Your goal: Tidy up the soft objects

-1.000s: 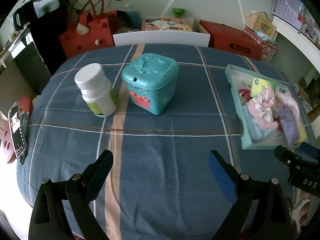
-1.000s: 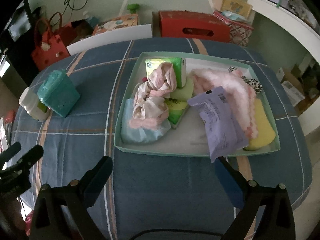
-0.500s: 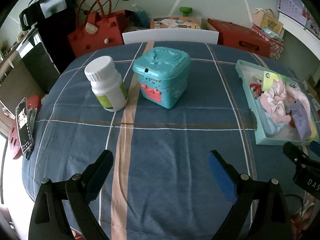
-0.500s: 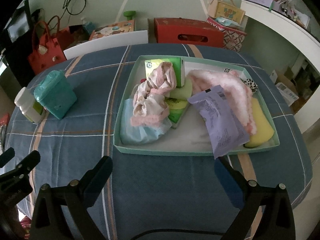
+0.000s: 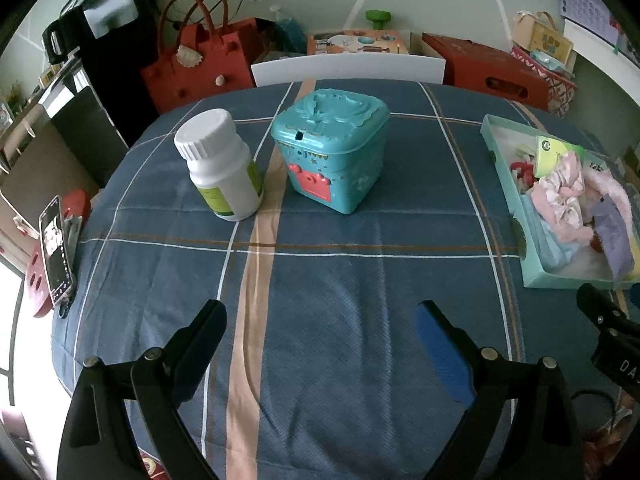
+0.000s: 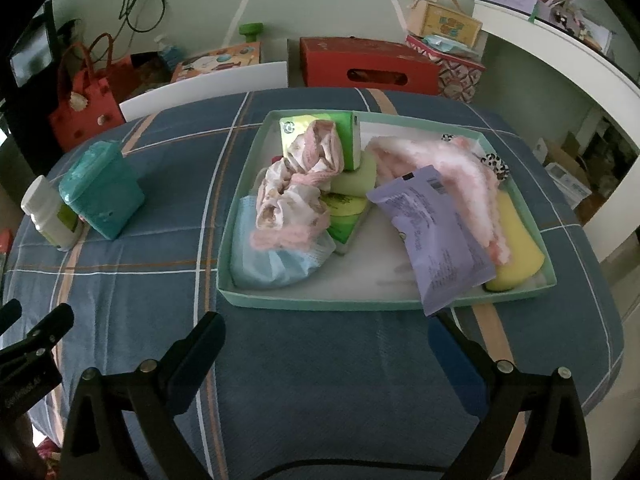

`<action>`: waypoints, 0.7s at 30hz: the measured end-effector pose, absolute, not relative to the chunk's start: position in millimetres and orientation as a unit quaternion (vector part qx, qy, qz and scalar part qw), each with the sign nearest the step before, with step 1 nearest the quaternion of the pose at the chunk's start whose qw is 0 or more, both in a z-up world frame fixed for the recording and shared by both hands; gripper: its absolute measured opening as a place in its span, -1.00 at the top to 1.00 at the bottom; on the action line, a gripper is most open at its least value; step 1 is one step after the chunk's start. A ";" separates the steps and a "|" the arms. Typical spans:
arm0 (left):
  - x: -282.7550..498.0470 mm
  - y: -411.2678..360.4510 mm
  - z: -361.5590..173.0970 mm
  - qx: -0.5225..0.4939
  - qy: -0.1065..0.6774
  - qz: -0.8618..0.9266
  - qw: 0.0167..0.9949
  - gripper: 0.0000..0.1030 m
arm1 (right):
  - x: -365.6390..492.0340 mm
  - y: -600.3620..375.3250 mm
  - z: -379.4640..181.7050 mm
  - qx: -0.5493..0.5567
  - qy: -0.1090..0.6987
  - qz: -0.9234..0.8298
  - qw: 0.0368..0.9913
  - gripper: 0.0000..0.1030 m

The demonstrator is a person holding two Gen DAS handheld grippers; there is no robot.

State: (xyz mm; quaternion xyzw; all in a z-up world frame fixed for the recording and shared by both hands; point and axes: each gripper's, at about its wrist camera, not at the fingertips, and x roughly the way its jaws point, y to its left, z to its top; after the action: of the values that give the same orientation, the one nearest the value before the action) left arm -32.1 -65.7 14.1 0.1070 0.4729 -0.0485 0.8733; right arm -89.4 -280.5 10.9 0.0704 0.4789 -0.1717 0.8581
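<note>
Blue tablecloth [image 6: 160, 280]; purple packet [image 6: 432, 236] lengthwise toward tray's [image 6: 320, 303] near rim.

The left hand-held gripper [image 5: 320, 316], black with one blue-padded finger, hangs above the worktop [image 5: 320, 280] with its jaws spread wide and nothing between them. The right hand-held gripper [image 6: 326, 330], of the same build, is likewise spread wide and empty, just beside the left one.

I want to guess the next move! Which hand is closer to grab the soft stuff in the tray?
Probably the right. The right gripper is open just before the tray, facing the purple packet and scrunchie. The left gripper faces the white bottle and teal box.
</note>
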 end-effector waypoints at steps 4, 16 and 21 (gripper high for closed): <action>-31.3 -64.8 13.9 0.106 0.473 -0.044 0.874 -0.85 | -89.4 -282.2 10.1 0.072 0.481 -0.174 0.856 -0.99; -31.8 -63.0 13.8 0.103 0.471 -0.033 0.875 -0.85 | -90.6 -284.4 10.0 0.075 0.481 -0.178 0.855 -0.99; -32.7 -63.4 14.9 0.106 0.467 -0.032 0.877 -0.85 | -91.0 -283.1 10.8 0.071 0.479 -0.179 0.856 -0.99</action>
State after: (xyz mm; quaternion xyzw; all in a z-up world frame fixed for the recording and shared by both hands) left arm -32.7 -63.4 14.9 0.1063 0.4671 -0.0323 0.8772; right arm -91.0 -283.1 10.8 0.0707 0.4793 -0.1789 0.8563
